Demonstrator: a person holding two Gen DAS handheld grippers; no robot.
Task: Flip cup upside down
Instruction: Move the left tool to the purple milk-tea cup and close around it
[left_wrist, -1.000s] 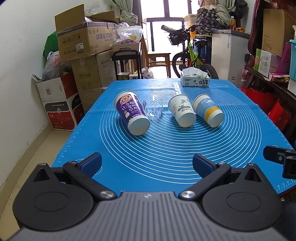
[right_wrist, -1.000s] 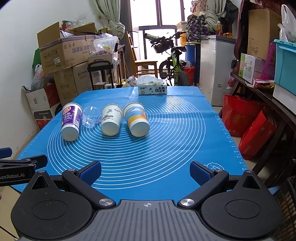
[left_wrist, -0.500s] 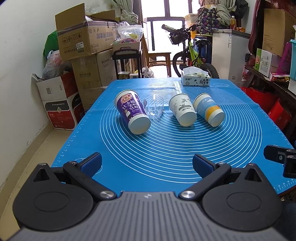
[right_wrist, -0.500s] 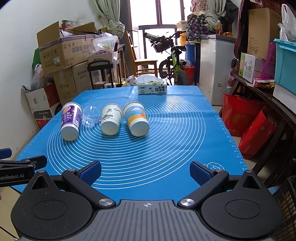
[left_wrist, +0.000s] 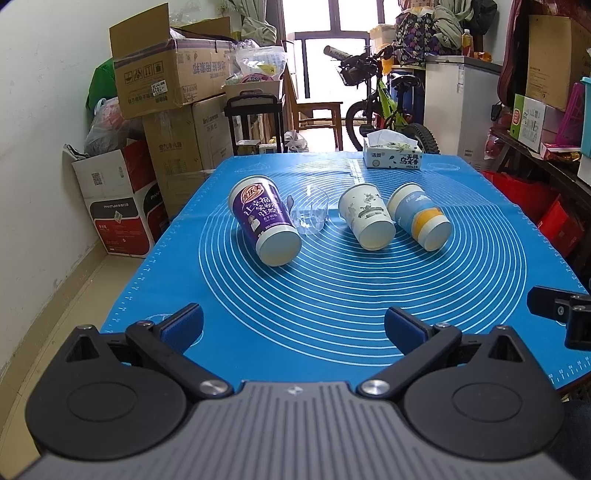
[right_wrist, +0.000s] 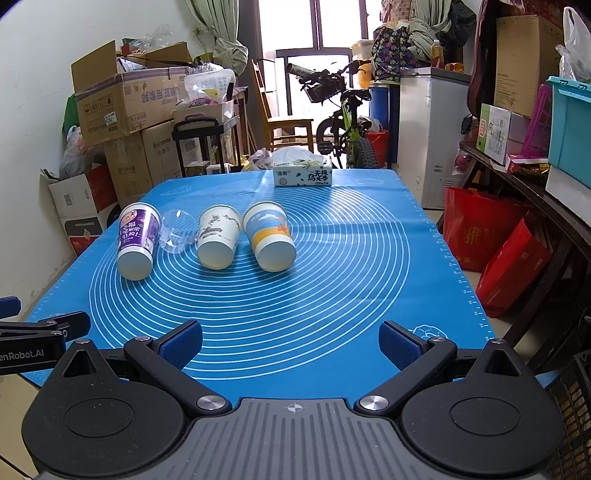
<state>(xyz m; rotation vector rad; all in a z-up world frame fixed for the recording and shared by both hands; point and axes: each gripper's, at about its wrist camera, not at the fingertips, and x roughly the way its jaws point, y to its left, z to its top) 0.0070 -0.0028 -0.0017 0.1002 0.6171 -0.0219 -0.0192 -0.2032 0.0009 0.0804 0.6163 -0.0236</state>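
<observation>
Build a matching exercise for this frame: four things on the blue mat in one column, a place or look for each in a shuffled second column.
Things
1. purple cup
2. clear plastic cup
3. blue and yellow cup
4. tissue box

Descriptions
A. at the mat's far edge
B. leftmost in the row, lying on its side
C. rightmost in the row, lying on its side
D. see-through, between the purple and white cups

Pairs: 1-B, 2-D, 3-C, 4-A
</observation>
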